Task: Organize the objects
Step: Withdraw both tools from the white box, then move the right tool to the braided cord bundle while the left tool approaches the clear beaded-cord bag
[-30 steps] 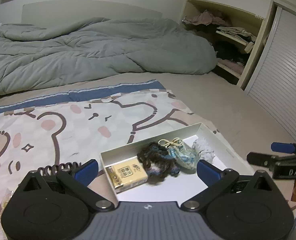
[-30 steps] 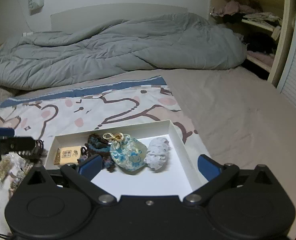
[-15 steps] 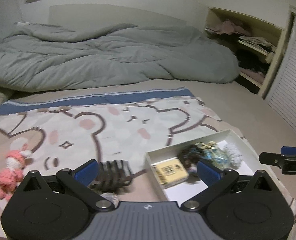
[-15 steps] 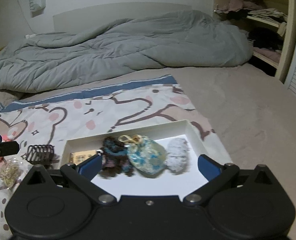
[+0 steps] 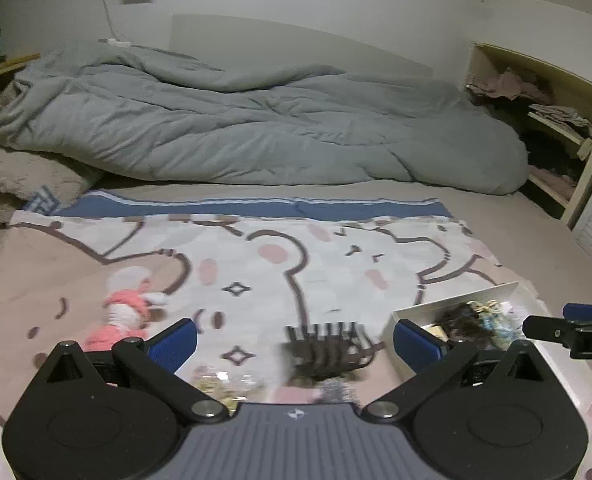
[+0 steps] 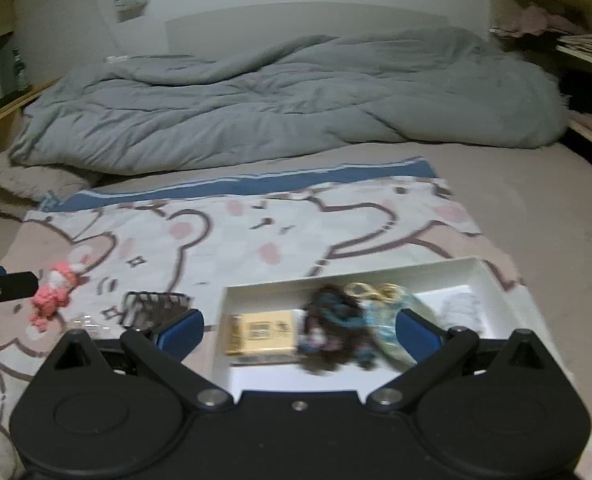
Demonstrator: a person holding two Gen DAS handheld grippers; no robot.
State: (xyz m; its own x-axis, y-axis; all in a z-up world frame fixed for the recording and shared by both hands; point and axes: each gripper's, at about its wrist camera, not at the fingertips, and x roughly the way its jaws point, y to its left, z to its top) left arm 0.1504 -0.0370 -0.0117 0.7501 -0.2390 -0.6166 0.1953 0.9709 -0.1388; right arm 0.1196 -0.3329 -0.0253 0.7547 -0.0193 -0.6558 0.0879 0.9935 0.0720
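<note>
The left gripper (image 5: pixel 295 340) was spread wide with nothing between its blue fingertips (image 5: pixel 174 340), low in the left wrist view over a cartoon-bear blanket (image 5: pixel 296 264). Just ahead of it, in the lower middle of the frame, lay a dark hair claw clip (image 5: pixel 327 350) on the blanket. Left of the clip, in the lower left, lay a pink and white knitted doll (image 5: pixel 126 314). At the very bottom, partly hidden by the gripper body, sat a blurred clump of small yellowish pieces (image 5: pixel 216 382); what they were could not be told. A white box (image 5: pixel 411 312) stood at the lower right, and the tip of the other gripper showed at the right edge.

The right gripper (image 6: pixel 297 330) was also spread wide and held nothing, hanging low in the right wrist view over the near edge of the box (image 6: pixel 491 280). Inside the box, from left to right, lay a yellow packet (image 6: pixel 262 332), a dark scrunchie (image 6: pixel 335 328), a pale blue patterned pouch (image 6: pixel 387 320) with a yellow cord, and a blurred white thing (image 6: pixel 461 308). The clip (image 6: pixel 154 308) lay just left of the box, the doll (image 6: pixel 54 292) farther left.

A rumpled grey duvet (image 6: pixel 280 100) filled the upper half of both frames, with open shelves (image 5: pixel 551 116) at the upper right.
</note>
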